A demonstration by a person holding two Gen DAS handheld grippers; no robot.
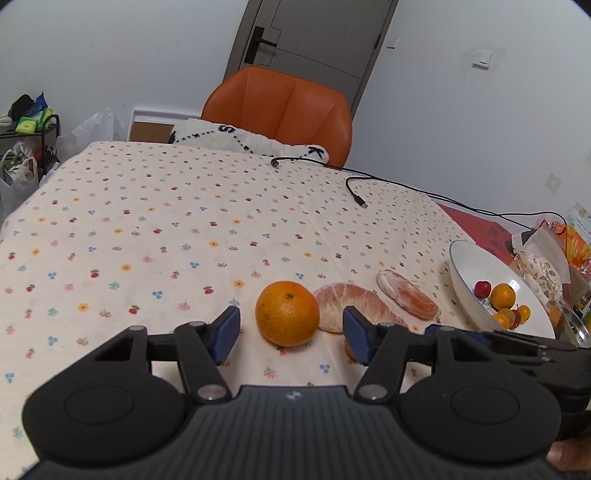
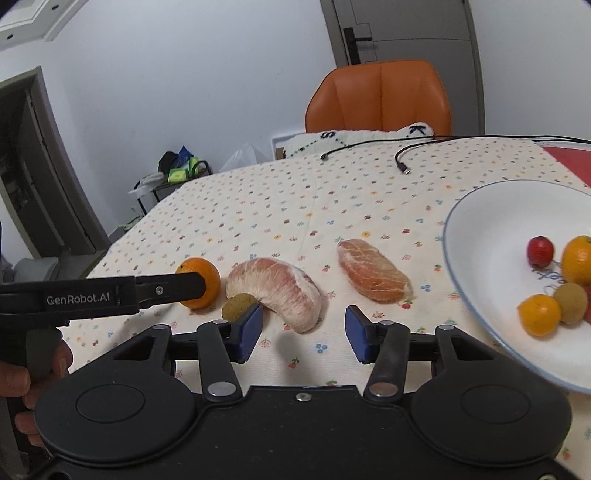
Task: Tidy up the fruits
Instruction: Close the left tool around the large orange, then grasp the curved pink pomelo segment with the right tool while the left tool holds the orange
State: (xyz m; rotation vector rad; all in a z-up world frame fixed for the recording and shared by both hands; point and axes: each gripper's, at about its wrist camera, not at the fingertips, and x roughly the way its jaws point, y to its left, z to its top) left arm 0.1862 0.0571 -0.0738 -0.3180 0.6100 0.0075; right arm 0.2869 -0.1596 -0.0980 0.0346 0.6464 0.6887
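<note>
Blue flat-padded fingers (image 1: 225, 334) flank a round, dimpled orange (image 1: 287, 313).

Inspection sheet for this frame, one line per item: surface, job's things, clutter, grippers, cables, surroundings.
Surface: floral tablecloth over the table.
Job's things: whole orange, two peeled pomelo segments and a kiwi lie loose; white bowl holds small fruits.
Clutter: snack packets beyond the bowl.
Grippers: left gripper open, facing the orange; right gripper open, empty.
Cables: two black cables lie across the far side.
Surroundings: orange chair, door, cluttered rack.
</note>
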